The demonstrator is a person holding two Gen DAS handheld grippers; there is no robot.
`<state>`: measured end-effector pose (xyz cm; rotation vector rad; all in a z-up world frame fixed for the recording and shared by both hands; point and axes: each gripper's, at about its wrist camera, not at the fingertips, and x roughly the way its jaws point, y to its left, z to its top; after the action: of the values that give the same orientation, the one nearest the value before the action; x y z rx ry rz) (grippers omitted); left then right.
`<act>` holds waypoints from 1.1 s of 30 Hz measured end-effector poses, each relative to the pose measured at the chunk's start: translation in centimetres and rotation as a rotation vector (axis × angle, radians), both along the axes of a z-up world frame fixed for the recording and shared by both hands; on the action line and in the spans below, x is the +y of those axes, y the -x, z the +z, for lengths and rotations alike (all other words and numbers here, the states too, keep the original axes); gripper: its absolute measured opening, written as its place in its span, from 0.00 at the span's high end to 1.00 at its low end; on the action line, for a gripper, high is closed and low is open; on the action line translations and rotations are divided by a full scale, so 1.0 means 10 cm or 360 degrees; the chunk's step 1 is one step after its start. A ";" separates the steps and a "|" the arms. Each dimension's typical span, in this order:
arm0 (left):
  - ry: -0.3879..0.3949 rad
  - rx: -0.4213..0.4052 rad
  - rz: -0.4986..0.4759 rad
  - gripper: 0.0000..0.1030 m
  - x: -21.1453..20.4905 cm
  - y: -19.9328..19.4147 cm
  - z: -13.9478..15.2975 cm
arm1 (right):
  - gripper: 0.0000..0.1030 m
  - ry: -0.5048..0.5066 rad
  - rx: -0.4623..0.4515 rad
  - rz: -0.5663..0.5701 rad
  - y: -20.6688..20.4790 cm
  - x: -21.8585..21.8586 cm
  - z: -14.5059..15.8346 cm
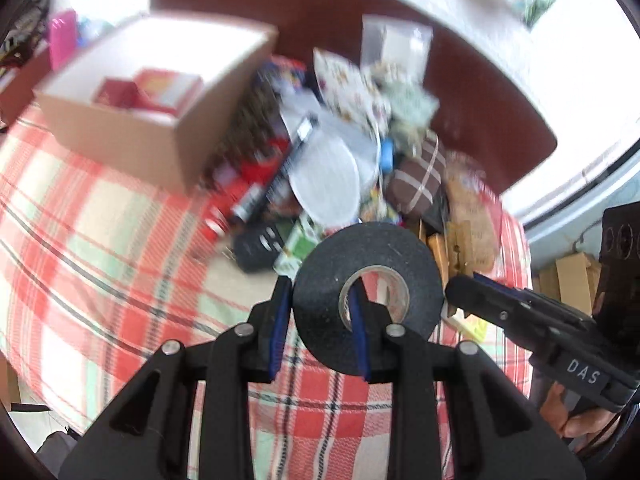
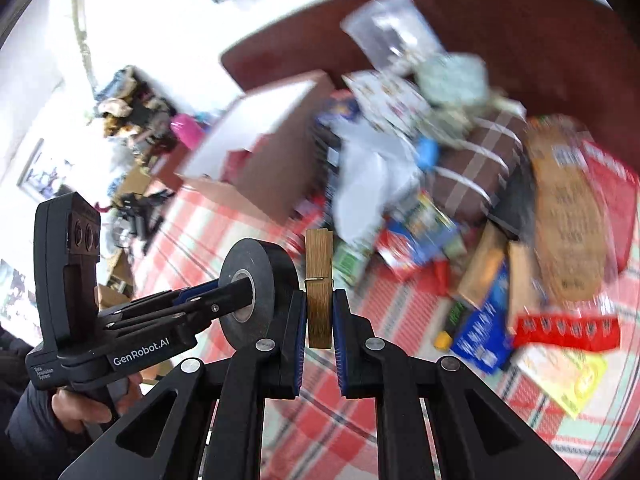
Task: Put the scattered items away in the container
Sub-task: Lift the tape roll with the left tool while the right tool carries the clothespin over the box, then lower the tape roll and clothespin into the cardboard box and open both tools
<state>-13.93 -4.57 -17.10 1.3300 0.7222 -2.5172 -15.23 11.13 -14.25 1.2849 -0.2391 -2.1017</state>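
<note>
In the left wrist view, the left gripper (image 1: 320,300) is closed on a black tape roll (image 1: 366,296): one finger passes through the hole, the other presses the outer side. The roll hangs above the checked cloth (image 1: 100,248). The cardboard box (image 1: 160,108) stands far left, beside the blurred heap of items (image 1: 340,148).

In the right wrist view, the right gripper (image 2: 320,320) is almost closed and pinches an upright wooden clothespin (image 2: 319,280). The tape roll (image 2: 260,280) is just left of it.

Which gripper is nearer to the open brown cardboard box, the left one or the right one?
Left. The left gripper, clamped on a black tape roll, hangs just beside the cardboard box. The right gripper, holding a wooden clothespin, is farther out.
</note>
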 end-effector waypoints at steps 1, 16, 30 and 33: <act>0.0014 0.0017 0.0021 0.74 -0.07 -0.05 0.06 | 0.87 0.0019 0.0030 0.0036 0.02 -0.10 0.09; 0.0173 0.0177 0.0105 0.73 -1.66 0.01 0.71 | 0.87 0.0024 0.0216 0.0147 0.61 -1.67 0.76; 0.0069 -0.0078 -0.0023 0.74 -2.85 0.81 -0.12 | 0.87 -0.0409 -0.0042 0.0020 1.57 -2.73 -0.18; 0.0078 -0.0152 -0.0078 0.74 -2.90 0.98 -0.31 | 0.87 -0.0473 -0.0109 0.0025 1.71 -2.84 -0.39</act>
<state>-23.69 -33.53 -20.15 1.4571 0.6120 -2.4718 -32.30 -17.22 -18.14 1.5258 0.0574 -2.1394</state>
